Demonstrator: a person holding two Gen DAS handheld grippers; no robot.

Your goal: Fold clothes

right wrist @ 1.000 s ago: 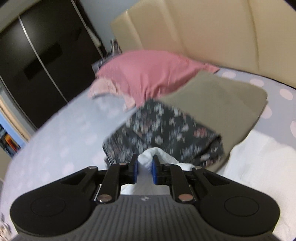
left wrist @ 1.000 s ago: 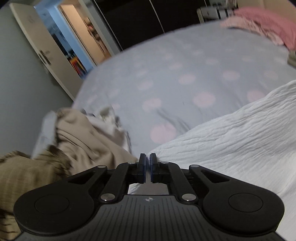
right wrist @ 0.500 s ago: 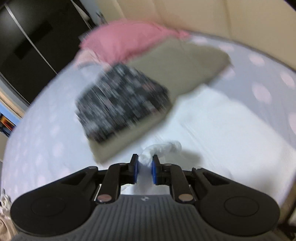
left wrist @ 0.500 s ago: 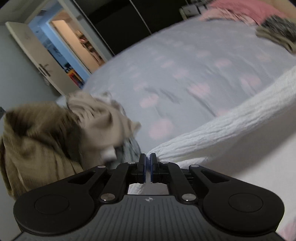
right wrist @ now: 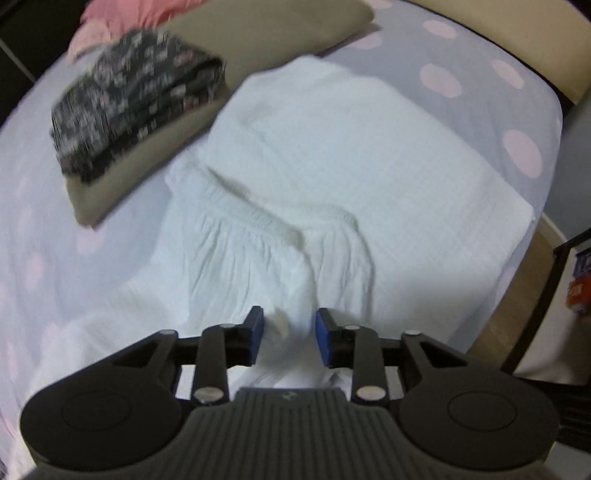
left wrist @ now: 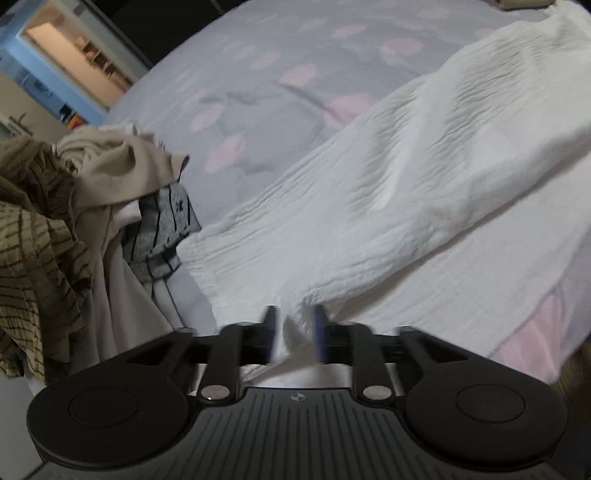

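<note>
Left wrist view: the left gripper [left wrist: 294, 334] has its jaws parted, with a raised fold of the white crinkled cotton garment [left wrist: 399, 206] lying in the gap between them; the blue pads are blurred, and they do not appear to press on the cloth. The garment lies spread across the bed, running from the jaws up toward the upper right, one layer doubled over another along a long diagonal edge. Under it is the lilac bedsheet with pale pink spots [left wrist: 258, 96]. To the left sits a heap of unfolded clothes: a beige crumpled cloth [left wrist: 122, 166] on top, an olive-brown striped garment [left wrist: 33, 251] at the far left, and a grey piece with dark stripes [left wrist: 162, 229] just beside the white garment's left edge. A lit doorway [left wrist: 74, 62] shows in the upper left.

Right wrist view: the right gripper [right wrist: 290, 338] also has its jaws apart, and a bunched bit of the white garment [right wrist: 332, 155] sits loose between the blue pads. Ahead of the jaws the garment's gathered band crosses the frame, with a flat folded layer beyond it reaching the bed's right edge. Upper left, a folded dark floral-print garment [right wrist: 136, 92] rests on a folded khaki cloth [right wrist: 258, 40], touching the white garment's far corner. A pink fabric [right wrist: 122, 14] lies behind them.
</note>
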